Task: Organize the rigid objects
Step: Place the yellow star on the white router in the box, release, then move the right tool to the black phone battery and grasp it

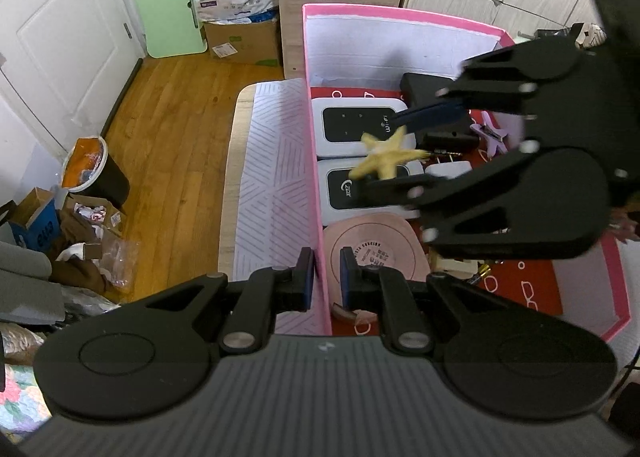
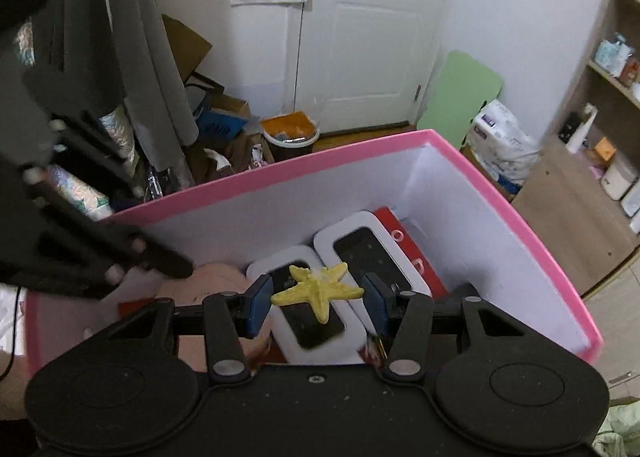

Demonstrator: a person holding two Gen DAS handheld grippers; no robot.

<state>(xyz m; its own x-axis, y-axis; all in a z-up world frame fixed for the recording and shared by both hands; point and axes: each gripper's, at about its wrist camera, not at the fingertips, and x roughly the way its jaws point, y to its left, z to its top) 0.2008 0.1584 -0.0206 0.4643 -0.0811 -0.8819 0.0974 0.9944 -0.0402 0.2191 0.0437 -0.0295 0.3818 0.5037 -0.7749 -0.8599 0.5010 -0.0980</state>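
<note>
Placing step: yellow starfish-shaped rigid ornament [image 2: 318,291] carried over the pink-rimmed, white-walled cardboard box [image 2: 500,193].

Right gripper [image 2: 318,303] stands about half open, its blue pads pressing on opposite arm tips of the starfish, above the two white pocket Wi-Fi routers with black faces [image 2: 340,281]. Left gripper [image 1: 325,277] is nearly closed, pinching the box's near wall to steady it. Judgement: lower toward a free patch of the red box floor [image 1: 516,285] before letting go; thin arms look brittle.

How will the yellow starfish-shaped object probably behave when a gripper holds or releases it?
The yellow starfish-shaped object likely stays stiff: its arms keep their shape between the right gripper pads. Thin arm tips may be fragile. Flat, it should not roll.
</note>
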